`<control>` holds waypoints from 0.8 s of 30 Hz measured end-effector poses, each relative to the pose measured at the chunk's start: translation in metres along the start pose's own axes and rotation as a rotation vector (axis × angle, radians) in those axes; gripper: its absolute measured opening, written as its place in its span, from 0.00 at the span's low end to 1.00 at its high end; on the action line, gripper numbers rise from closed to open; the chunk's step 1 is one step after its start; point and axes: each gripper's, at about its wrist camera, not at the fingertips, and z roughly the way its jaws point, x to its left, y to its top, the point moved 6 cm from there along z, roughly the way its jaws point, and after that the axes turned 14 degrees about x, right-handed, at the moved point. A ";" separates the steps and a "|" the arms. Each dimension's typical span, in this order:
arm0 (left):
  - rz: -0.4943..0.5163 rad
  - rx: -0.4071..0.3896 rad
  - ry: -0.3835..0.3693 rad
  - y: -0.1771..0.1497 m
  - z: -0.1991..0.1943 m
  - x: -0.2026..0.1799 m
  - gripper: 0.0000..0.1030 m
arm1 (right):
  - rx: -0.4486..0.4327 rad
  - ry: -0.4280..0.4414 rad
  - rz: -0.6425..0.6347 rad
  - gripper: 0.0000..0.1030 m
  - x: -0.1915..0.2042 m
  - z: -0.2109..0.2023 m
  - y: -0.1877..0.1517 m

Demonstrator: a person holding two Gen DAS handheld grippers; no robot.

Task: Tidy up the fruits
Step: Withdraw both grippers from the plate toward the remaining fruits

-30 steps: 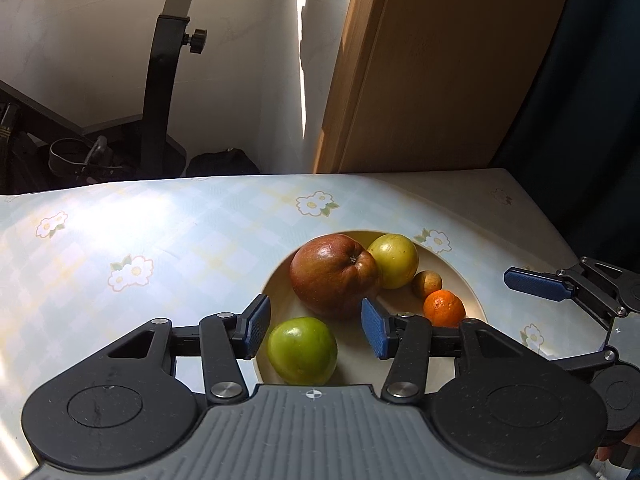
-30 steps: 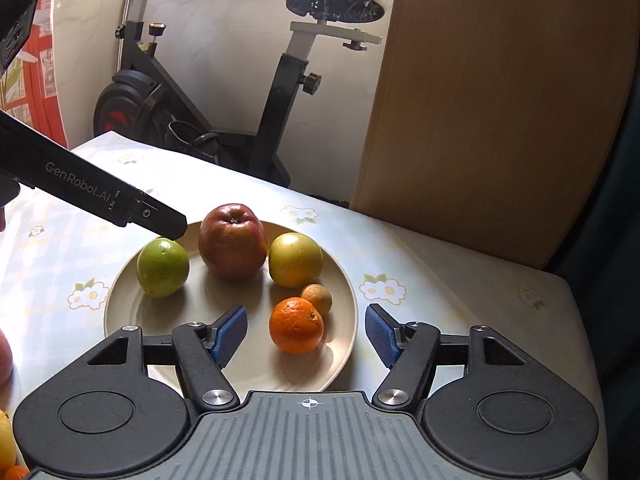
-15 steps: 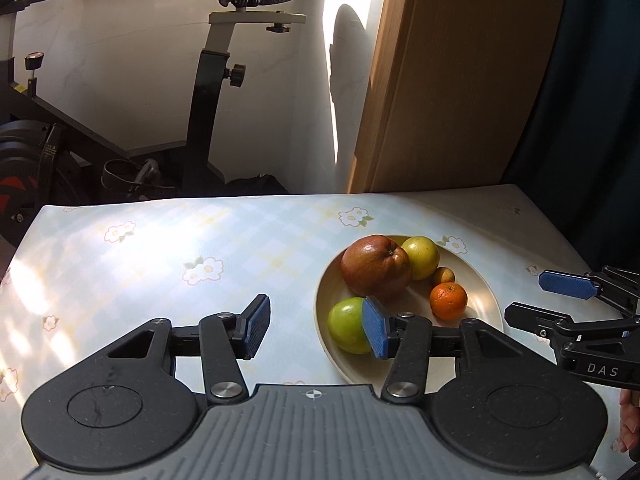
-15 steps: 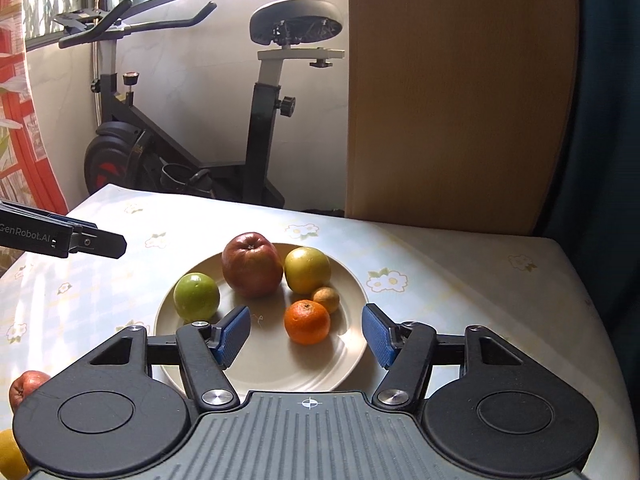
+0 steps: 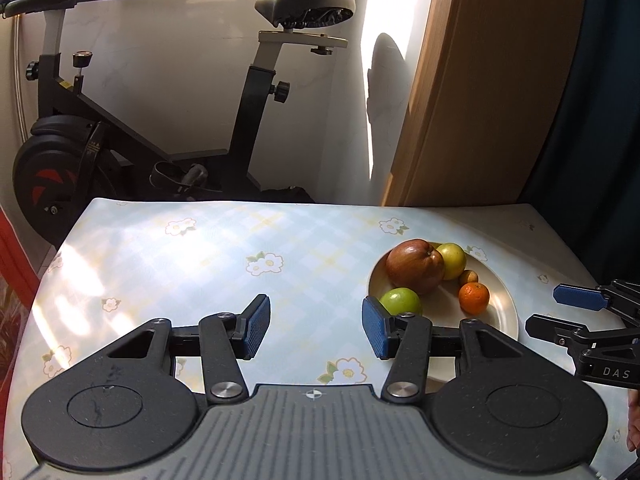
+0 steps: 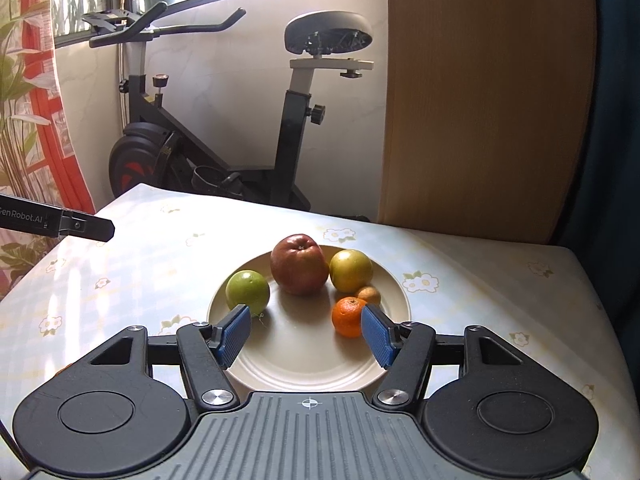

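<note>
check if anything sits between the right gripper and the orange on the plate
Nothing visible does. The right gripper is open above the bare front of the plate, and the orange sits just ahead, beside its right finger. The small brown fruit lies behind the orange, not in the path.

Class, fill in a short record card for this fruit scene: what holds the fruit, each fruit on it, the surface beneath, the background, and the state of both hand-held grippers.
Container: round cream plate
Fruit on plate: red apple; green apple; yellow-green fruit; orange mandarin; small brown fruit
Surface: table with floral checked cloth
Background: exercise bike, wooden panel
Left hand-held gripper: open, empty, left of plate
Right hand-held gripper: open, empty, facing plate
</note>
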 end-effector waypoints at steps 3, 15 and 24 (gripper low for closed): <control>-0.009 0.003 0.005 -0.010 -0.003 0.004 0.52 | 0.006 0.005 -0.003 0.55 0.006 0.001 -0.009; -0.009 0.044 -0.013 -0.047 -0.021 0.016 0.52 | 0.018 0.061 0.032 0.55 0.013 -0.002 -0.028; -0.031 0.090 -0.037 -0.075 -0.020 0.023 0.52 | 0.027 0.112 0.038 0.55 0.027 -0.002 -0.035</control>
